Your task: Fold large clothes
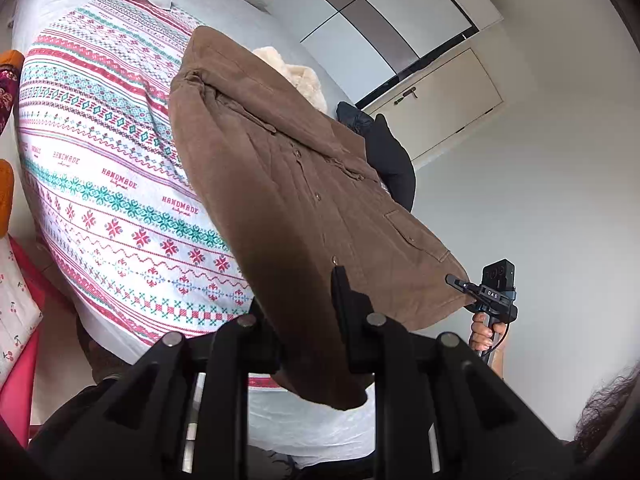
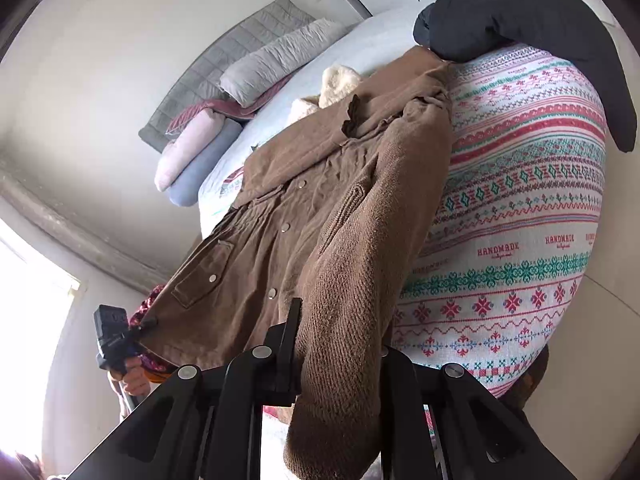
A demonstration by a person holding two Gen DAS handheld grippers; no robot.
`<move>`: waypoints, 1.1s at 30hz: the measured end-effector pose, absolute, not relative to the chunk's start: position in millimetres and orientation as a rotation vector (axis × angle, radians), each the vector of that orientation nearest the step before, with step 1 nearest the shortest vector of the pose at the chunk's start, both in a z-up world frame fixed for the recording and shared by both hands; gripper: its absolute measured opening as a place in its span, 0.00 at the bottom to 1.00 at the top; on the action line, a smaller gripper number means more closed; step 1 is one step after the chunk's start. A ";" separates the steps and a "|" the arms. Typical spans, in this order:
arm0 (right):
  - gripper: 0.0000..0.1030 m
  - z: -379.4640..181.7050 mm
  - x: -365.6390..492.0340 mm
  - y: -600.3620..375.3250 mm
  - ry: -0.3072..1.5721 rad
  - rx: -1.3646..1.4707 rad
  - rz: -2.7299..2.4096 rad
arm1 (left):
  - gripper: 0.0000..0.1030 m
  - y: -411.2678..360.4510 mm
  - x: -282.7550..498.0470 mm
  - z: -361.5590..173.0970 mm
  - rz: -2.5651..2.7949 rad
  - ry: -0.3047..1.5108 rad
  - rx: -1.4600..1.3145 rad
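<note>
**Ana:** Both sets of jaws are clenched on the big brown corduroy coat (image 1: pixel 288 184). The left gripper (image 1: pixel 304 320) pinches one corner of the hem, and the right gripper (image 2: pixel 340 344) pinches the other corner together with what looks like the ribbed sleeve draped over it.

**Ben:** Why hold it at the bottom edge?

**Ana:** My guess is control: with both hem corners held apart, the body of the coat stays spread flat, so a fold can be carried up toward the collar without the fabric bunching.

**Ben:** And where does the coat sit?

**Ana:** Its upper part lies on the bed's white blanket with red and teal knit-style bands (image 1: pixel 100 168), buttoned front facing up, cream fleecy lining (image 2: pixel 340 78) showing at the far collar end. The near hem is lifted off the bed between the grippers.

**Ben:** Anything in the way?

**Ana:** A dark navy garment (image 2: pixel 532 40) rests at the far corner, touching the coat's shoulder in the right wrist view. Grey pillows (image 2: pixel 280 56) are stacked well beyond. The heavy sleeve could slip loose during the fold, I'd judge.
</note>
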State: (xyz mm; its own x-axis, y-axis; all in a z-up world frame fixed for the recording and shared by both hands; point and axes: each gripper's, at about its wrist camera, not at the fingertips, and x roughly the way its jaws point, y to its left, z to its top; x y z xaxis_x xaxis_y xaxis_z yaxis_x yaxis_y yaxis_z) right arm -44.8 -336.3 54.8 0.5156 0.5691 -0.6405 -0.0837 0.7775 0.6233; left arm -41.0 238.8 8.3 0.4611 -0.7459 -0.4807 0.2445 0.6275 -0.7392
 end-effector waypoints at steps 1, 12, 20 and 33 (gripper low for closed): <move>0.14 60.0 -42.0 -335.2 0.947 0.575 0.419 | 0.21 238.8 -38.3 14.2 -0.666 0.883 -0.649; 0.14 126.6 16.1 -343.2 0.843 0.601 0.392 | 0.21 234.8 33.4 87.4 -0.600 0.731 -0.650; 0.14 138.2 102.3 -377.4 0.847 0.718 0.287 | 0.22 263.5 125.0 96.4 -0.428 0.723 -0.746; 0.19 90.4 334.5 -399.7 0.920 0.821 0.178 | 0.31 243.3 348.5 51.6 -0.237 0.848 -0.779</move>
State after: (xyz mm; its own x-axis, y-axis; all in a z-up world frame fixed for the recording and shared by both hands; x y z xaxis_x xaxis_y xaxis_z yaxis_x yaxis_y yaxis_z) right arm 334.5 -399.7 90.4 0.6146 0.4669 -0.6358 0.1962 0.6902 0.6965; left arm 348.5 243.3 51.6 0.6552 -0.4799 -0.5834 -0.1078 0.7049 -0.7010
